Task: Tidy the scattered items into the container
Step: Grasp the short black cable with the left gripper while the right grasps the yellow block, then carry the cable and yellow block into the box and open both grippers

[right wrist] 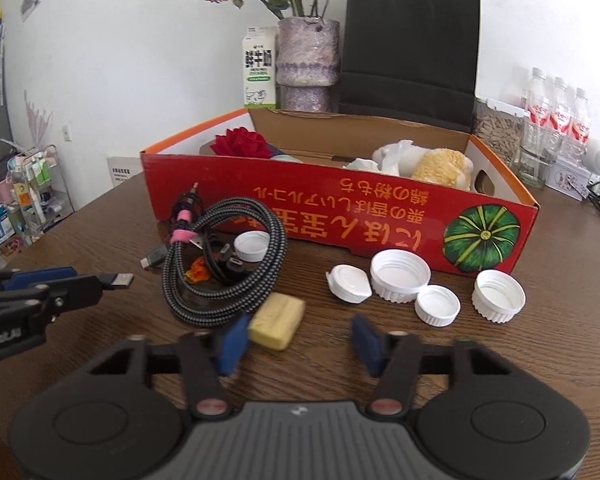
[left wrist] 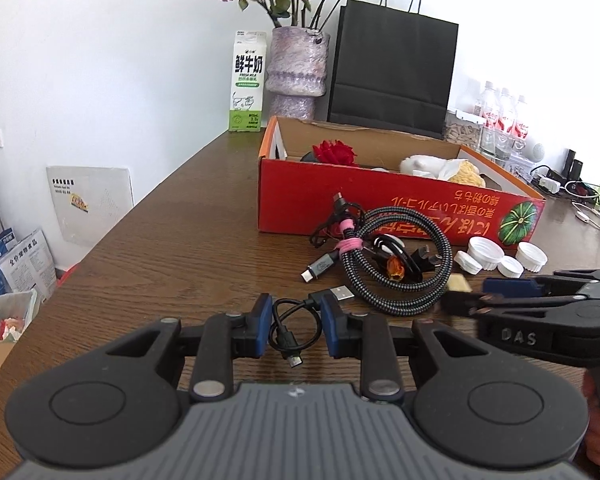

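Observation:
A red cardboard box [left wrist: 324, 196] [right wrist: 260, 196] stands on the wooden table and holds a red fabric rose [right wrist: 242, 142] and plush toys [right wrist: 440, 168]. In front of it lie a coiled braided cable [left wrist: 400, 256] [right wrist: 224, 260], several white bottle caps [right wrist: 400, 276] [left wrist: 500, 256] and a yellow sponge block [right wrist: 278, 320]. My left gripper [left wrist: 294, 326] is open, its fingers on either side of a small black USB cable [left wrist: 288, 328] on the table. My right gripper [right wrist: 298, 338] is open, with the sponge block just inside its left finger.
Behind the box stand a milk carton [left wrist: 247, 80], a vase of dried roses [left wrist: 298, 68] and a black paper bag [left wrist: 392, 68]. Water bottles [right wrist: 556, 120] and a jar stand at the back right. The table's left edge [left wrist: 112, 232] drops to floor clutter.

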